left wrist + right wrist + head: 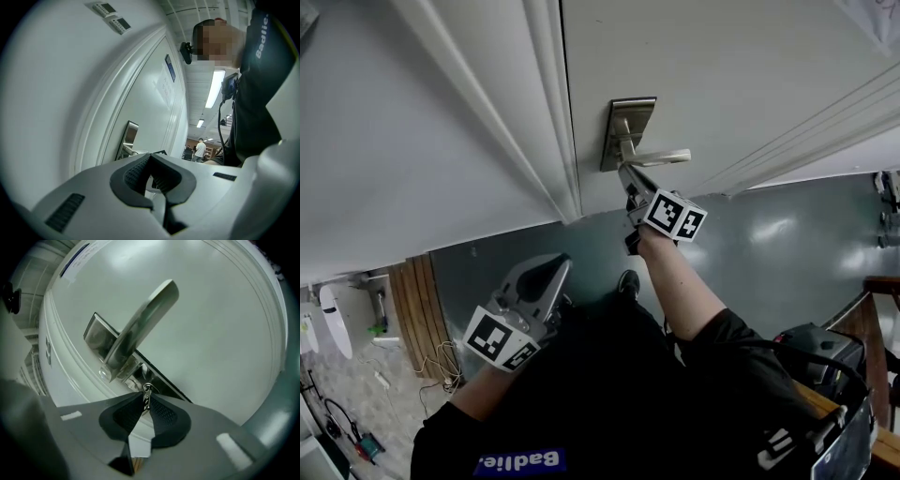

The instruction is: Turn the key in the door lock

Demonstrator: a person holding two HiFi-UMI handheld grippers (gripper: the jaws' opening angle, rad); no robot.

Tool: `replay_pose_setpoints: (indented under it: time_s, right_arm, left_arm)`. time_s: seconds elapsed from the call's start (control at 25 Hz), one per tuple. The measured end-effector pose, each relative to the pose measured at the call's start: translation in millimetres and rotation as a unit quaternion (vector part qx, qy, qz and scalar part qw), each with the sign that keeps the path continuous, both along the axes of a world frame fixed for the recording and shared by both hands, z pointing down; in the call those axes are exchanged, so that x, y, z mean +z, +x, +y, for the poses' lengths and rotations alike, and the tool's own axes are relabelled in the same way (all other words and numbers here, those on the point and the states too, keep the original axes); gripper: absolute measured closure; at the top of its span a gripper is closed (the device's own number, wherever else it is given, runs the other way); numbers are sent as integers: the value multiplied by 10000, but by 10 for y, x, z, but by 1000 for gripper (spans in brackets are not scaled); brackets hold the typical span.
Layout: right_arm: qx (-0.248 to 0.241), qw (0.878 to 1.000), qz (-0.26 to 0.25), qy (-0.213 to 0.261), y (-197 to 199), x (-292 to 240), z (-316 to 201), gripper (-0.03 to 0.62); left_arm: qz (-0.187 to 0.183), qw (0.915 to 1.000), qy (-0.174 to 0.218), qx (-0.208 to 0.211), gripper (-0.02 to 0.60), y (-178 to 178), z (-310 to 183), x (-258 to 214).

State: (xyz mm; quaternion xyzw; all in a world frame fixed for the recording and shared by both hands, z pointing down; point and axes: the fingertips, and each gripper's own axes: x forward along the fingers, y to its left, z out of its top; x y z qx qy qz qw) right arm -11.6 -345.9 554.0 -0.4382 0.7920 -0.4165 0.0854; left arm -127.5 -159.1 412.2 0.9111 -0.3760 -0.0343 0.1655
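Note:
The white door (741, 66) carries a metal lock plate (630, 127) with a lever handle (661, 157). My right gripper (626, 173) reaches up to the plate just below the handle. In the right gripper view its jaws (146, 403) are shut on the small metal key (147, 391), which sits in the lock under the handle (140, 329). The key is hidden in the head view. My left gripper (555, 269) hangs lower left, away from the door, shut with nothing between its pads (151, 157).
The door frame (534, 112) runs left of the lock, with grey wall beyond. Below lie a green-grey floor (769, 253), wooden slats and cables (422, 328) at lower left, and a dark bag (811, 347) by a wooden rail at right. A person (200, 149) stands far off.

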Motion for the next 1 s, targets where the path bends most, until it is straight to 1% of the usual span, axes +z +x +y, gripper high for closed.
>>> replay_pose_setpoints:
  time_s: [0.16, 0.44, 0.56, 0.76, 1.0]
  right_arm:
    - [115, 9976, 675, 97, -17, -1, 11, 548]
    - [320, 9857, 1628, 280, -42, -25, 33, 548]
    - [386, 9773, 2045, 404, -54, -30, 30, 542]
    - [442, 9574, 2790, 603, -70, -41, 39, 536]
    - [408, 9415, 3256, 775, -100, -48, 44, 531]
  left_arm:
    - [100, 9999, 50, 71, 588, -74, 19, -25]
    - [220, 9994, 143, 210, 588, -197, 40, -88]
    - [268, 9991, 173, 274, 588, -238, 43, -103]
    - [332, 9985, 184, 389, 588, -328, 60, -109]
    - [300, 9982, 184, 483, 588, -448, 101, -104]
